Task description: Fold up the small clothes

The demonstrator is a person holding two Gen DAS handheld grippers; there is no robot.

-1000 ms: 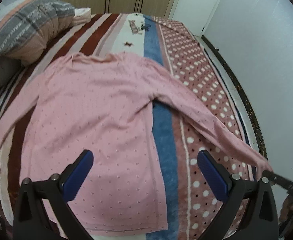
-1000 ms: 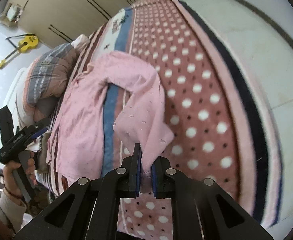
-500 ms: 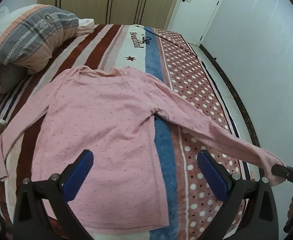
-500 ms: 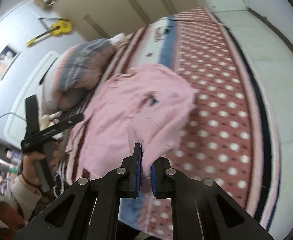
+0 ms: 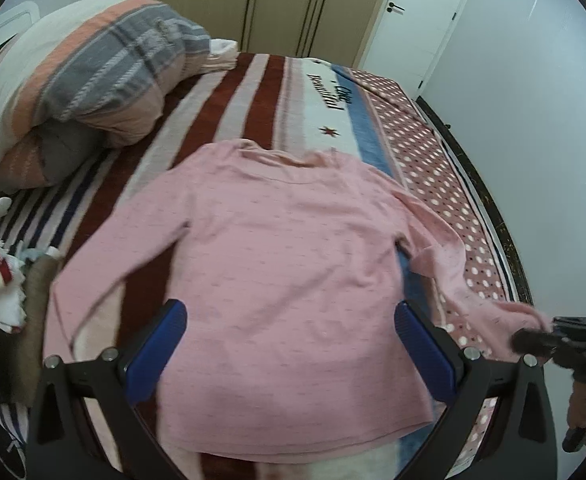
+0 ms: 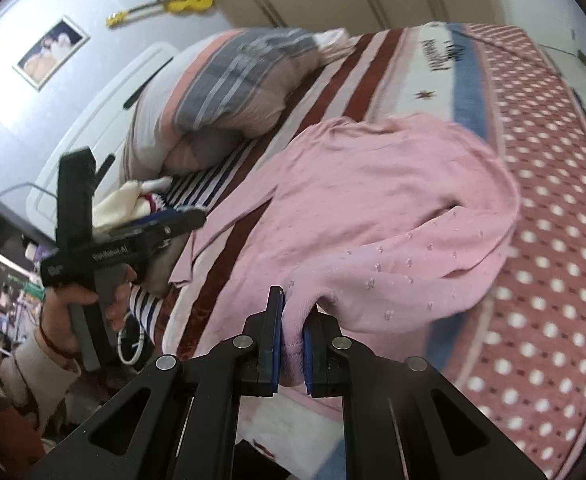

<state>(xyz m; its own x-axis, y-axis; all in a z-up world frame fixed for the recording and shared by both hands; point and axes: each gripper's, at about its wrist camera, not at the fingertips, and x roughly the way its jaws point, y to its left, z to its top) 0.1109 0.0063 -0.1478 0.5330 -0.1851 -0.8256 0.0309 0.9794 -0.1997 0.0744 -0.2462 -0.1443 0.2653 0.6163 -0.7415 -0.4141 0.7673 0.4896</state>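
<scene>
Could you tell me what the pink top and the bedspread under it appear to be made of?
Pink top: seemingly a soft, matte knit; it drapes limply, and the cuff in the right tool looks ribbed. Bedspread: probably plush fleece, a fuzzy printed surface without sheen.

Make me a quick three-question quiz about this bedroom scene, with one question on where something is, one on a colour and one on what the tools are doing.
1. Where does the pink shirt lie?
A. on the floor
B. spread on the bed
C. in the wardrobe

2. What colour is the toy guitar on the wall?
A. yellow
B. green
C. black

3. What is the right gripper doing?
A. hanging open
B. clamping the pillow
C. pinching the shirt's sleeve cuff

Answers:
1 B, its body lies flat on the striped cover.
2 A, it shows bright yellow.
3 C, pink fabric sits squeezed between its fingers, while the left gripper hangs open above the hem.
</scene>
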